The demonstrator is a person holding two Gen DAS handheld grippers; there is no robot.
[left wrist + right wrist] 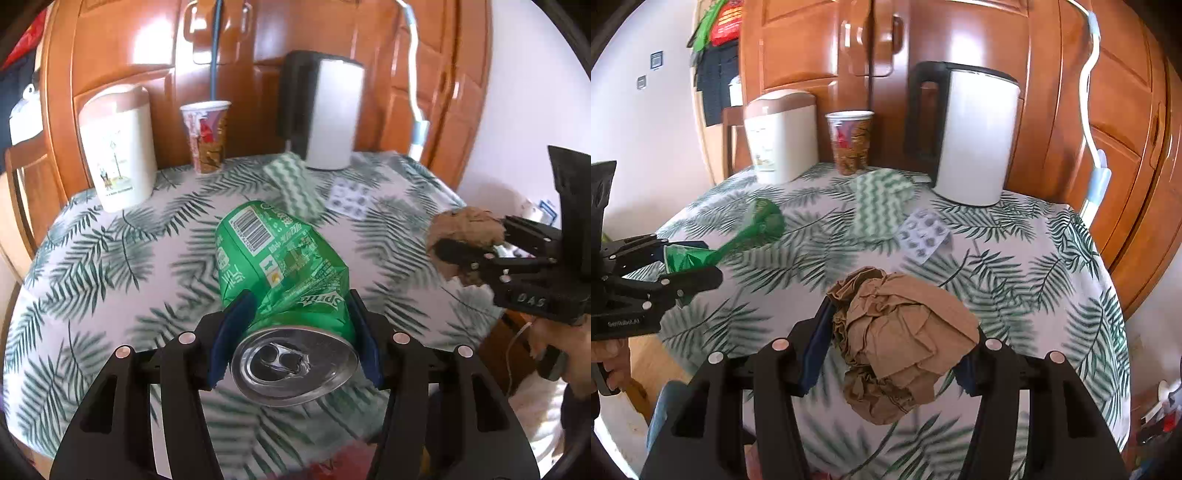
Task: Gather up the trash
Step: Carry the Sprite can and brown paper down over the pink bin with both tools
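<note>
Nearest the left wrist camera, the left hand-held gripper [295,328] clamps a crushed green can [280,266] above the leaf-print desk [110,258], while in the right wrist view the right hand-held gripper [894,343] grips a crumpled brown paper ball [901,339], with a blister pack [923,236], green cloth [879,203], paper cup [849,142] and white kettle [975,136] beyond.

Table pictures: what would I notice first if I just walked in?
Probably the bright green crushed Sprite can, squeezed in the left tool above the leafy tablecloth. Next, the brown crumpled paper ball gripped in the right tool. At the table's far edge, by the wooden cabinet, stand a cream bin, a paper cup and a white kettle.
</note>
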